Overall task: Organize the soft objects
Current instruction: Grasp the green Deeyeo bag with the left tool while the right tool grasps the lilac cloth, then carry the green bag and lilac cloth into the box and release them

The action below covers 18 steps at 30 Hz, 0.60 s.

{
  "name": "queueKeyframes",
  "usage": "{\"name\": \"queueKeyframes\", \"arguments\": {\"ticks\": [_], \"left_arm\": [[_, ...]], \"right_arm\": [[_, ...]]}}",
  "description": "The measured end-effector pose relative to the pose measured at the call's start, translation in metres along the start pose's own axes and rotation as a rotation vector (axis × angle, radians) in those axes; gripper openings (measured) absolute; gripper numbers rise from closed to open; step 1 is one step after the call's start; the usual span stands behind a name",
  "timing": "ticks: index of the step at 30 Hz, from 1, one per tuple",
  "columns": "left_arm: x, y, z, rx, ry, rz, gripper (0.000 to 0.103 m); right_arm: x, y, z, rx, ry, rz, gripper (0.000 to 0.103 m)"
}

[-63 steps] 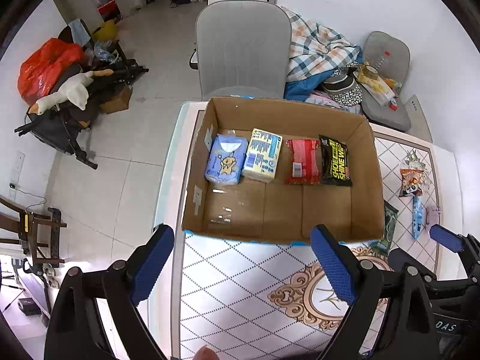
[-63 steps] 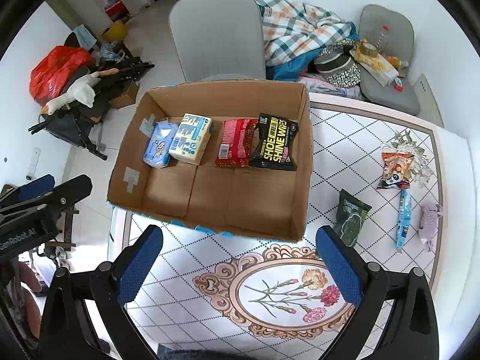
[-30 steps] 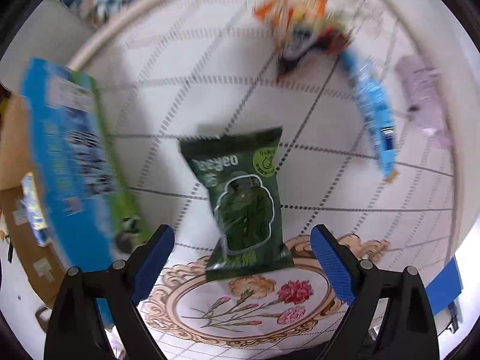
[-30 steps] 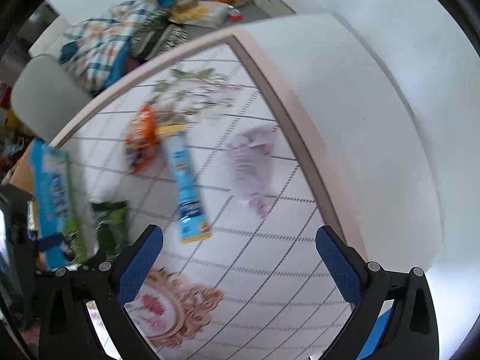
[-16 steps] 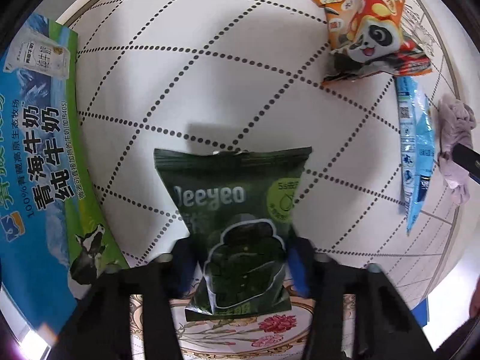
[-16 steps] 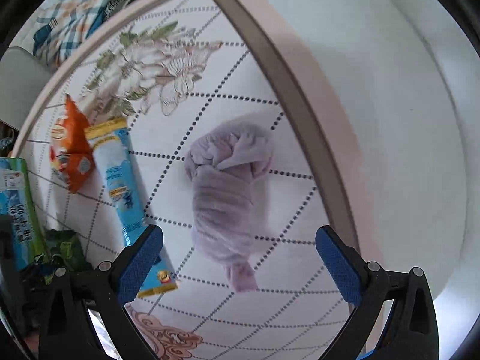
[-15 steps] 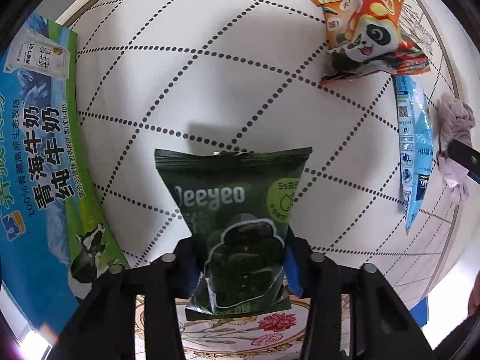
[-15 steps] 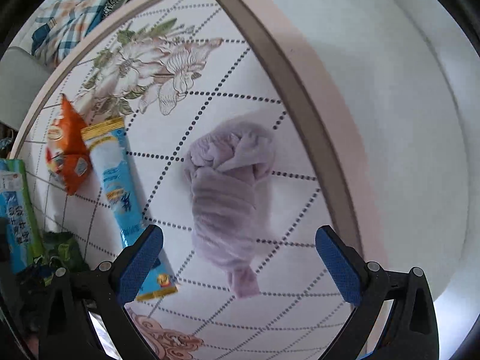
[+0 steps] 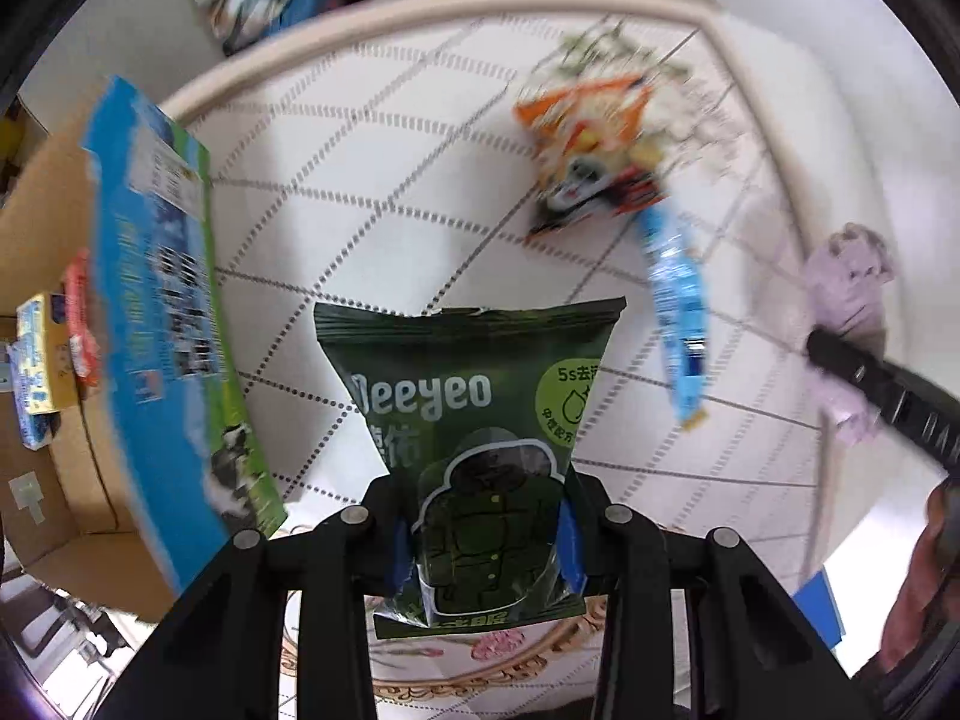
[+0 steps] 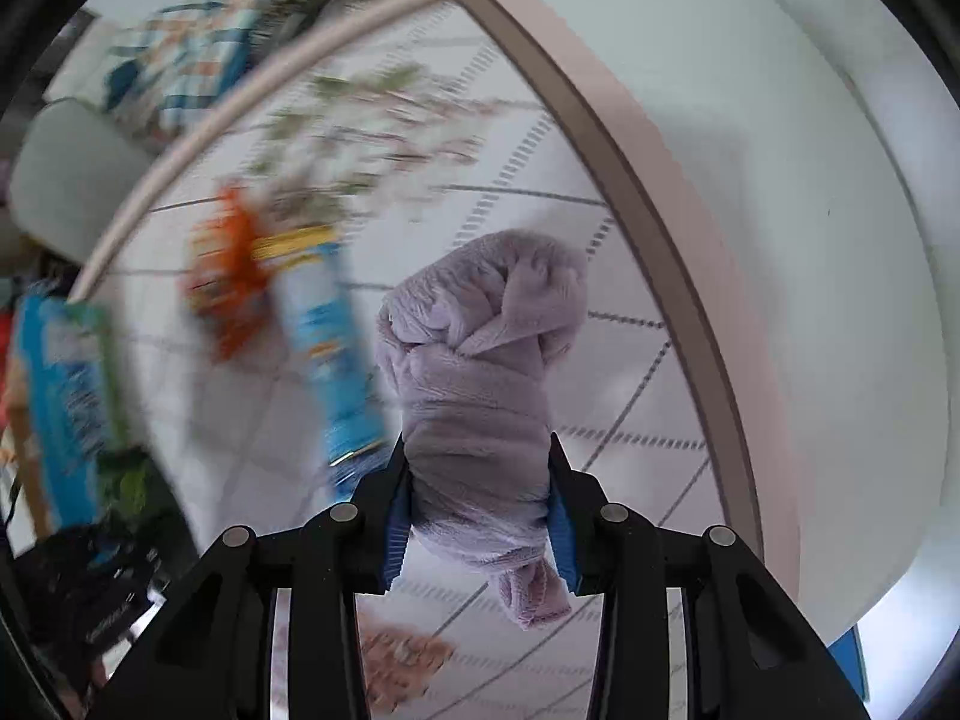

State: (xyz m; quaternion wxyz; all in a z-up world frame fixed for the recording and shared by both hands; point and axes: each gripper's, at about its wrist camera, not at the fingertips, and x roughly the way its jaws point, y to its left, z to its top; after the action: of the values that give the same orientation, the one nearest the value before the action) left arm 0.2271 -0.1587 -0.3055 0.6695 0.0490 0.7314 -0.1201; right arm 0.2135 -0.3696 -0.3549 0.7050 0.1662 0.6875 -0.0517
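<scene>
In the left wrist view, the left gripper (image 9: 483,546) is pinching the lower half of the green wipes packet (image 9: 480,420), one of its blue-padded fingers (image 9: 567,543) pressing in on each side. The packet is jutting out ahead of the gripper above the patterned table (image 9: 372,192), apparently lifted clear of it. It is looking light and floppy, with slick film that could slide, so a hold across the padded middle is suiting it better than the thin sealed edge. The cardboard box (image 9: 54,408) is sitting to the left, its printed side wall just beside the packet. An orange snack bag (image 9: 591,162) and a blue sachet (image 9: 675,300) are lying on the table farther off.

In the right wrist view, the right gripper (image 10: 480,513) is squeezing the lilac rolled cloth (image 10: 480,378) around its narrow lower part, the plush giving under the fingers (image 10: 561,525). The cloth is hanging near the table's far border. Being soft and light, it is likely to sag or unroll, so gripping the tight waist is the sensible choice.
</scene>
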Motion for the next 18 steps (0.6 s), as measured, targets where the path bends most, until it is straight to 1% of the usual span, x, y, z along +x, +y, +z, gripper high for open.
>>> {"name": "queueKeyframes", "arguments": {"ticks": [3, 5, 6, 7, 9, 10, 12, 15, 18], "left_arm": [[-0.045, 0.016, -0.013, -0.004, -0.072, -0.039, 0.034], [-0.066, 0.033, -0.012, -0.010, -0.107, -0.061, 0.034], [-0.077, 0.039, -0.012, -0.015, -0.126, -0.067, 0.034], [-0.092, 0.051, -0.018, -0.021, -0.149, -0.071, 0.034], [-0.111, 0.070, -0.026, -0.037, -0.177, -0.070, 0.034], [-0.123, 0.087, -0.031, -0.047, -0.191, -0.066, 0.034], [-0.131, 0.097, -0.033, -0.065, -0.205, -0.054, 0.034], [-0.142, 0.142, -0.039, -0.101, -0.224, -0.020, 0.034], [-0.143, 0.190, -0.047, -0.153, -0.220, 0.011, 0.034]], "right_arm": [[-0.035, 0.033, -0.020, -0.058, -0.034, 0.060, 0.041], [-0.060, 0.053, -0.033, -0.091, -0.053, 0.097, 0.041], [-0.071, 0.068, -0.039, -0.110, -0.063, 0.122, 0.041], [-0.081, 0.085, -0.045, -0.134, -0.073, 0.146, 0.041], [-0.098, 0.112, -0.051, -0.177, -0.086, 0.184, 0.041], [-0.103, 0.128, -0.056, -0.201, -0.092, 0.202, 0.041], [-0.116, 0.163, -0.067, -0.249, -0.096, 0.241, 0.041], [-0.123, 0.214, -0.080, -0.310, -0.088, 0.277, 0.041], [-0.114, 0.266, -0.090, -0.354, -0.071, 0.290, 0.041]]}}
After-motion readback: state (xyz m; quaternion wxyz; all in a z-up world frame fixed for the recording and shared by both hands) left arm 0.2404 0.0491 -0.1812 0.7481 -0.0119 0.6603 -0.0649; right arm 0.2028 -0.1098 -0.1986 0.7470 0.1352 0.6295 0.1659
